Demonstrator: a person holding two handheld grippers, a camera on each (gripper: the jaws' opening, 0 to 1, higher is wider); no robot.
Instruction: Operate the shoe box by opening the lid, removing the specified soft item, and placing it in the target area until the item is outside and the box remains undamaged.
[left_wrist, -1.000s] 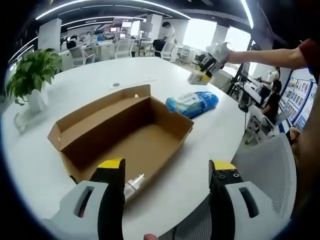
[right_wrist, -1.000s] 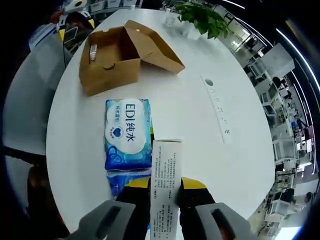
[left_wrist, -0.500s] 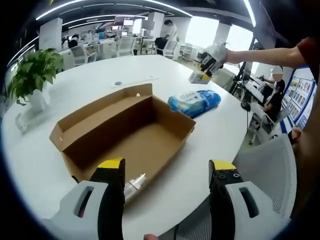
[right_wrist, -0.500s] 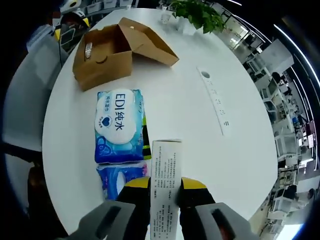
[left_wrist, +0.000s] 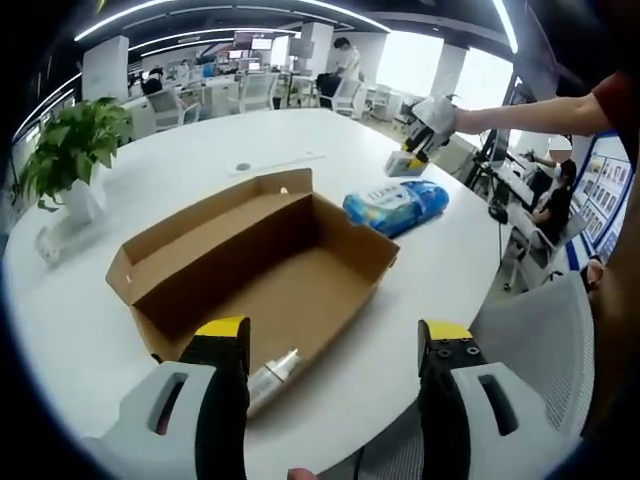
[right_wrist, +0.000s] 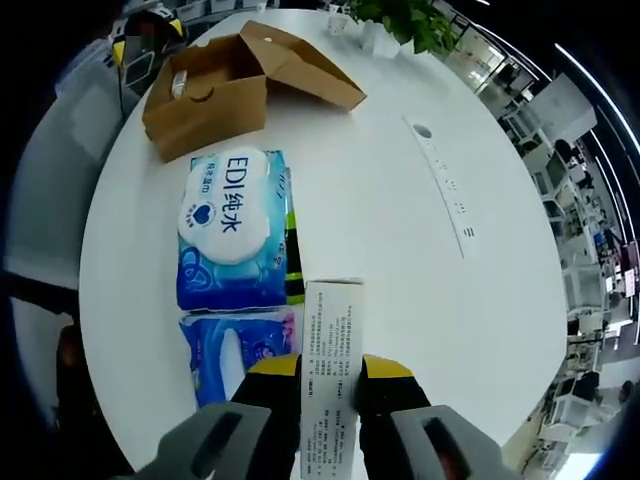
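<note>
the right gripper (right_wrist: 331, 372) clenches a small white carton (right_wrist: 331, 390), hovering above the blue wipes packs (right_wrist: 236, 235) near the table (right_wrist: 400, 240) edge, likely to set it alongside. the left gripper (left_wrist: 335, 335), jaws apart and holding nothing, waits over the open shoe box (left_wrist: 255, 265), where a small tube (left_wrist: 270, 377) lies.

My left gripper (left_wrist: 335, 345) has its two jaws spread wide apart with nothing between them. My right gripper (right_wrist: 331, 375) pinches tight on a small white carton (right_wrist: 332, 370). In the left gripper view, my right arm (left_wrist: 530, 112) reaches out straight, holding that gripper up high.
</note>
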